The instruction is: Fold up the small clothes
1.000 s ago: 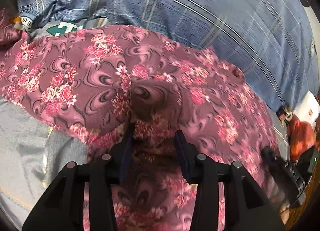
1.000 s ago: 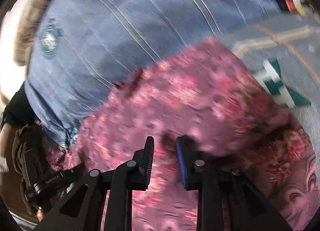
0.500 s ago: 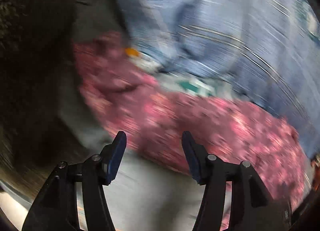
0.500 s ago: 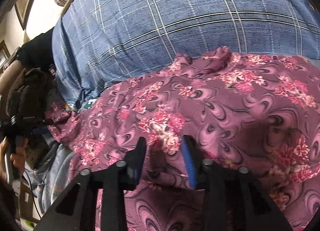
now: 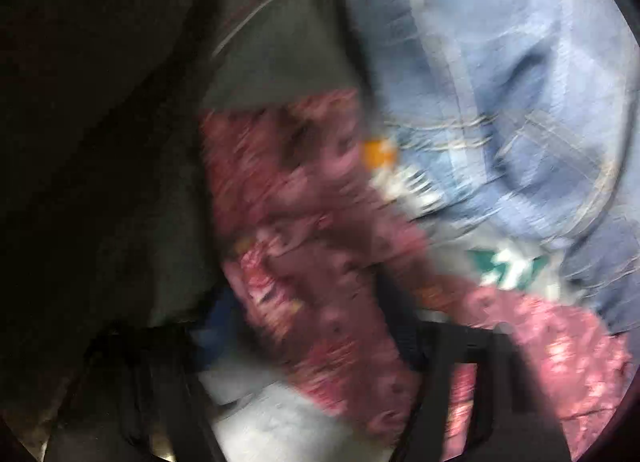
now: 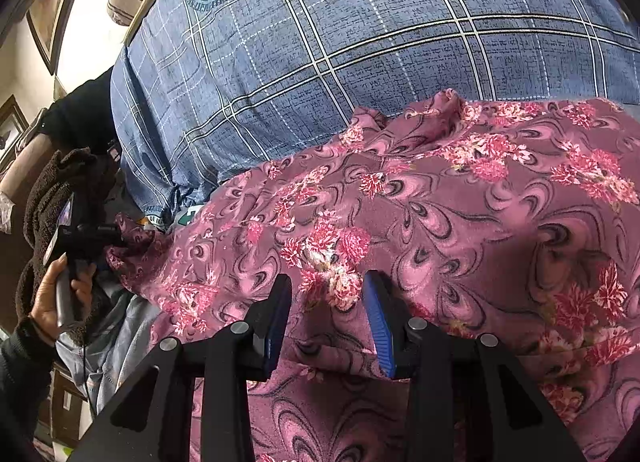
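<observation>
Right wrist view: right claw [image 6: 326, 316] apart over floral garment [image 6: 440, 222]; left claw [image 5: 312, 342] blurred, state indeterminable. Step: regrasping; next, pinch an edge.

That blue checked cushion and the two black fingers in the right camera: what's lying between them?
In the right wrist view, only the pink floral garment spreads from the right gripper up to the blue checked cushion.

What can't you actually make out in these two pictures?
- Left wrist view: motion blur smears the left gripper; open or shut, unclear.
- Right wrist view: the pink floral garment runs off the frame, hiding its shape.
- Right wrist view: the blue plaid cushion badge lettering is too small.
</observation>
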`<action>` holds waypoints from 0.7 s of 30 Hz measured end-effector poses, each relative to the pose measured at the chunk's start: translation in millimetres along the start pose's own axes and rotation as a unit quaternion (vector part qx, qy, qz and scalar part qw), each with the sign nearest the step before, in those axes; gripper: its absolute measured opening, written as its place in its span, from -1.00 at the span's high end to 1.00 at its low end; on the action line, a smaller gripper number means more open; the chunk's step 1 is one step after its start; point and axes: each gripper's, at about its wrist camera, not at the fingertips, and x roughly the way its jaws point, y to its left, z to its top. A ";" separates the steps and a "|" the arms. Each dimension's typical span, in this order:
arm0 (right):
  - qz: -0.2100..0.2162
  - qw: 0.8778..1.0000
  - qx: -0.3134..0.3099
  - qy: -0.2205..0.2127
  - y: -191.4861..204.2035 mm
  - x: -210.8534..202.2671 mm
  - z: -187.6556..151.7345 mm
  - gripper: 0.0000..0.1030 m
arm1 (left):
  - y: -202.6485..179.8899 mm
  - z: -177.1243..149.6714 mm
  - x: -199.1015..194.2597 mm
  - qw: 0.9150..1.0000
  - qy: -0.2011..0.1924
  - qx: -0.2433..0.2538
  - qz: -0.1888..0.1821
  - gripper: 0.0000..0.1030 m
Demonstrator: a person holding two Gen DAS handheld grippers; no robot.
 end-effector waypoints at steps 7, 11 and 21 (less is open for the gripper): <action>0.006 1.000 0.006 -0.002 -1.8 0.6 -1.0 0.23 | 0.6 -5.1 -27.0 0.995 -0.018 0.003 -0.094 0.94; 0.008 1.000 0.007 -0.003 -2.2 -0.2 -0.9 0.23 | -18.0 -16.8 -55.9 0.991 -0.032 0.031 -0.128 0.94; 0.020 1.000 0.017 -0.007 -5.1 -1.8 -1.4 0.23 | -124.6 -65.5 -104.4 0.972 -0.029 0.116 -0.201 0.94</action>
